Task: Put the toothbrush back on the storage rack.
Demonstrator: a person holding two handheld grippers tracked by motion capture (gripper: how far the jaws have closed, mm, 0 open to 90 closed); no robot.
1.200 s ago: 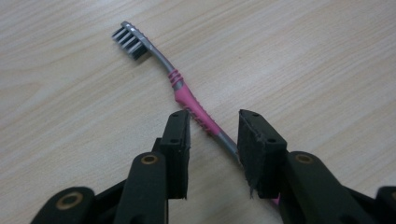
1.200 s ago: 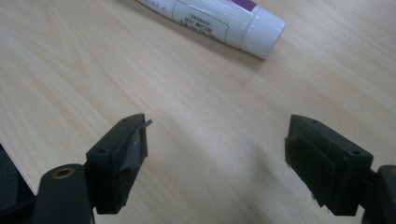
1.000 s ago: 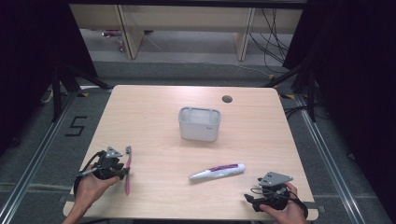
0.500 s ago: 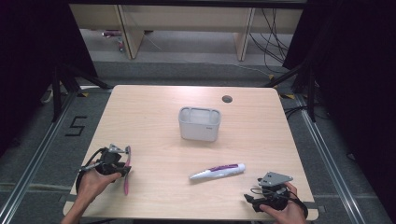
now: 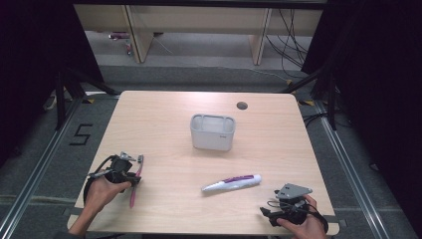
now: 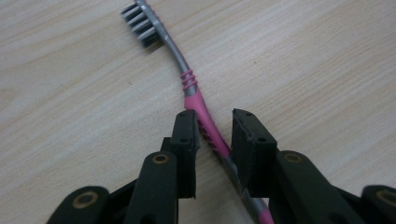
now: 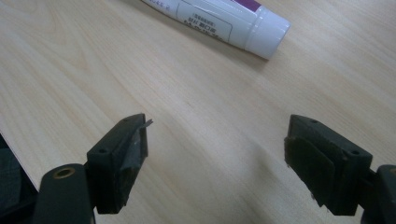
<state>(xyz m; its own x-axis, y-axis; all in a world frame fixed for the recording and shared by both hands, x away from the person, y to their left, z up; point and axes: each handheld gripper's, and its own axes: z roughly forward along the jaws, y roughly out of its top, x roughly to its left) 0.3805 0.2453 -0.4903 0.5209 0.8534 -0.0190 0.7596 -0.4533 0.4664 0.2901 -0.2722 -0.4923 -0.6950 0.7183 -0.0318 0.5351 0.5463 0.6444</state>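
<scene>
Straddling the pink-and-grey plastic toothbrush [image 6: 196, 100], the left gripper [image 6: 215, 128] has its jaws either side of the handle, narrowly parted; whether they pinch it, I cannot tell. That toothbrush lies flat at the near left of the pale wooden table [image 5: 164, 114], bristles pointing away. Over on the right, the right gripper [image 7: 217, 149] hangs wide open, empty, near the white tube with the purple label [image 5: 232, 183]. Mid-table sits a grey plastic tub [image 5: 213, 132].
</scene>
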